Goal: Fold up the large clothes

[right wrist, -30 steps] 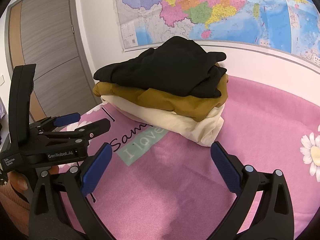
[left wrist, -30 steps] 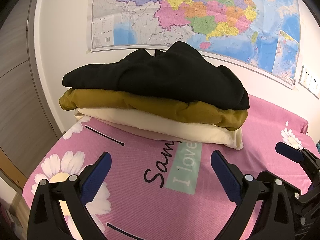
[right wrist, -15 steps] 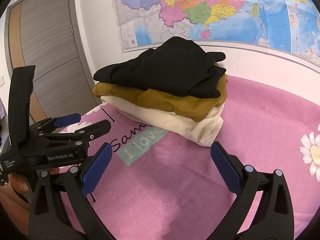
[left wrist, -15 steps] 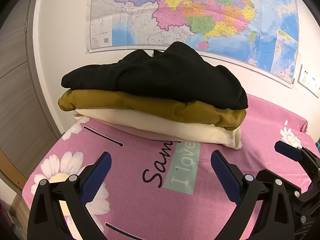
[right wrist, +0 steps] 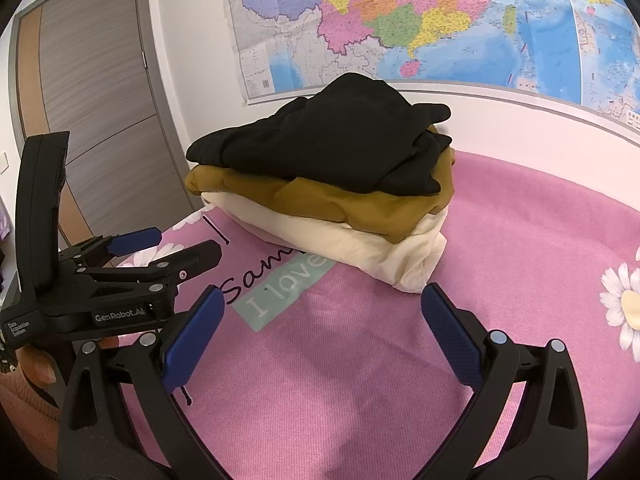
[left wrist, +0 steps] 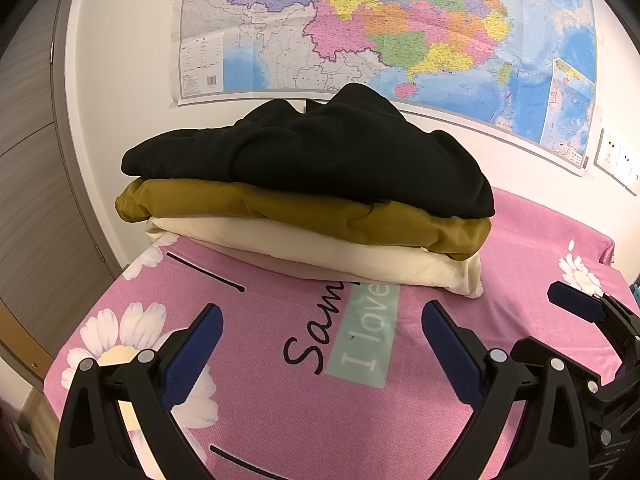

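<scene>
Three folded garments lie stacked at the far end of the pink bed: a black one (left wrist: 320, 156) (right wrist: 332, 140) on top, a mustard one (left wrist: 304, 212) (right wrist: 360, 204) in the middle, a cream one (left wrist: 352, 258) (right wrist: 348, 244) underneath. My left gripper (left wrist: 322, 322) hovers open over the sheet, short of the pile, with nothing between its blue pads. Open and empty as well, my right gripper (right wrist: 322, 304) stays a little in front of the cream garment's near corner. Each wrist view also catches the other gripper at its edge.
A pink bedsheet (left wrist: 280, 400) (right wrist: 360, 380) with daisies and printed lettering covers the bed. A large map (left wrist: 400, 28) hangs on the white wall behind the pile. A grey door (right wrist: 96, 100) stands to the left. Wall sockets (left wrist: 618, 160) are at the far right.
Both views have barely shifted; the pile sits very slightly further left and higher in the left wrist view. Both grippers remain open and empty.
</scene>
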Tool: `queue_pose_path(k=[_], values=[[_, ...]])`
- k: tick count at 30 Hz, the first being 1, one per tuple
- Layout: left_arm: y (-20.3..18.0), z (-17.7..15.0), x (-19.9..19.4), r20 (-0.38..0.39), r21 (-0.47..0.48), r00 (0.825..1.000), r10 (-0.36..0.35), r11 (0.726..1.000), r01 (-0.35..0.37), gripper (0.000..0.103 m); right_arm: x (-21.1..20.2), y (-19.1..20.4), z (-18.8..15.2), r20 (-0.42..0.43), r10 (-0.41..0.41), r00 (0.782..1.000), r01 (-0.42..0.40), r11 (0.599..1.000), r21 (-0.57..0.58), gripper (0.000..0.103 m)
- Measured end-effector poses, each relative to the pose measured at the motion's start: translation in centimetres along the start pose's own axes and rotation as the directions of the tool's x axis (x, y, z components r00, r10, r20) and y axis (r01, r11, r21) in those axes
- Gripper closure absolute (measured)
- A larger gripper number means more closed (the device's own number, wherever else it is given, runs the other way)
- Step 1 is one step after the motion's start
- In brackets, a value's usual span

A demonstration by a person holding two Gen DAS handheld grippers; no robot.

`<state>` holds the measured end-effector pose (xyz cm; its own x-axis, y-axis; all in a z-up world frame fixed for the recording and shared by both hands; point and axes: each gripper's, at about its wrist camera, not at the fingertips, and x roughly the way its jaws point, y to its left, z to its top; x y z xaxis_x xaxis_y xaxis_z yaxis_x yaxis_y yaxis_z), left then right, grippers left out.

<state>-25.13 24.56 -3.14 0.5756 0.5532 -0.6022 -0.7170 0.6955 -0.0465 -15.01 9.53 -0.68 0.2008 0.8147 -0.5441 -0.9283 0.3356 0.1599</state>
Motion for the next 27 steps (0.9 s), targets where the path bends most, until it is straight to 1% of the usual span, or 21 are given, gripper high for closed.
queue_pose_path(k=[27], values=[[-0.34, 0.02, 0.1, -0.004, 0.004, 1.0, -0.002, 1.0, 0.002, 0.007, -0.01, 0.03, 0.22, 0.0, -0.002, 1.0, 0.002, 1.0, 0.002, 0.006]])
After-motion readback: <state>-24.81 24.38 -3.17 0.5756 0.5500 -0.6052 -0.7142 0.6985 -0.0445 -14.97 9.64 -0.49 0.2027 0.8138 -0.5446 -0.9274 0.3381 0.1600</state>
